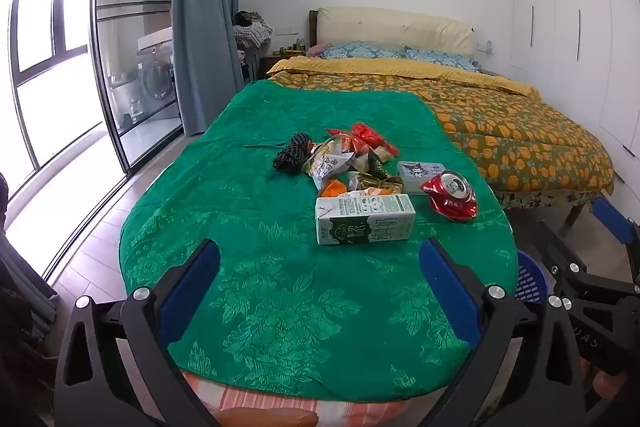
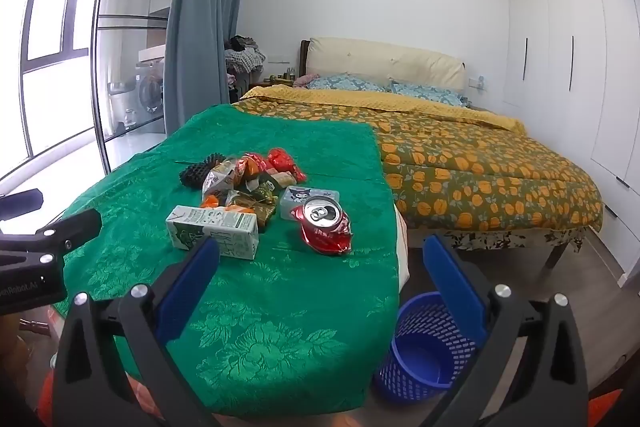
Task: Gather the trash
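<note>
A heap of trash lies on the green cloth [image 1: 260, 267]: a green and white milk carton [image 1: 365, 219] on its side, a crushed red can [image 1: 452, 195], several crumpled snack wrappers [image 1: 344, 159], a black foam net [image 1: 292, 151] and a small tissue pack [image 1: 420, 171]. My left gripper [image 1: 320, 259] is open and empty, short of the carton. My right gripper [image 2: 320, 255] is open and empty, near the carton [image 2: 214, 229] and the can [image 2: 324, 225]. A blue mesh bin [image 2: 424, 347] stands on the floor by the table's right edge.
A bed with an orange flowered quilt [image 2: 480, 163] stands behind and to the right. White wardrobes [image 2: 560, 39] line the right wall. A glass sliding door [image 1: 120, 47] and a grey-blue curtain [image 1: 204, 19] are on the left.
</note>
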